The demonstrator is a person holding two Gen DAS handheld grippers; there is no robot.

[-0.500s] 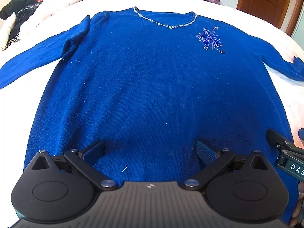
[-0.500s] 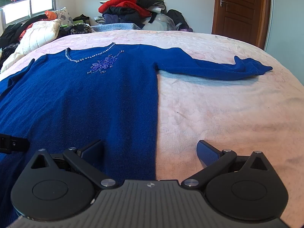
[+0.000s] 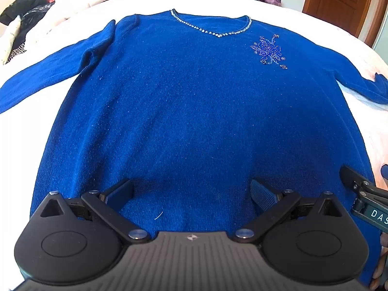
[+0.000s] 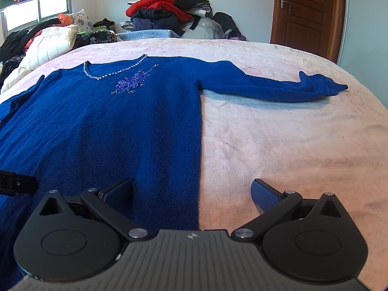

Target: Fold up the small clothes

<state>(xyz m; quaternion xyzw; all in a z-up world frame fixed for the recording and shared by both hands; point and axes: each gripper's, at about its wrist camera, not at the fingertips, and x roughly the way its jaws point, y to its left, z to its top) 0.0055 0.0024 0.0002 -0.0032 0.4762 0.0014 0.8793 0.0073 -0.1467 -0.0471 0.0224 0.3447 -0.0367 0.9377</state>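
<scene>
A royal-blue sweater (image 3: 194, 111) with a beaded neckline and a beaded flower lies flat, face up, on the bed, both sleeves spread out. My left gripper (image 3: 191, 194) is open and empty, hovering over the sweater's lower middle near the hem. My right gripper (image 4: 191, 191) is open and empty over the sweater's (image 4: 121, 126) right side edge, with its left finger above the fabric and its right finger above the bedsheet. The right sleeve (image 4: 274, 87) stretches out to the right. The right gripper's body (image 3: 363, 194) shows at the right edge of the left wrist view.
The pale pink bedsheet (image 4: 291, 133) extends right of the sweater. A pile of clothes (image 4: 169, 17) and a white quilted pillow (image 4: 53, 41) sit at the far end of the bed. A wooden door (image 4: 308, 12) stands at the back right.
</scene>
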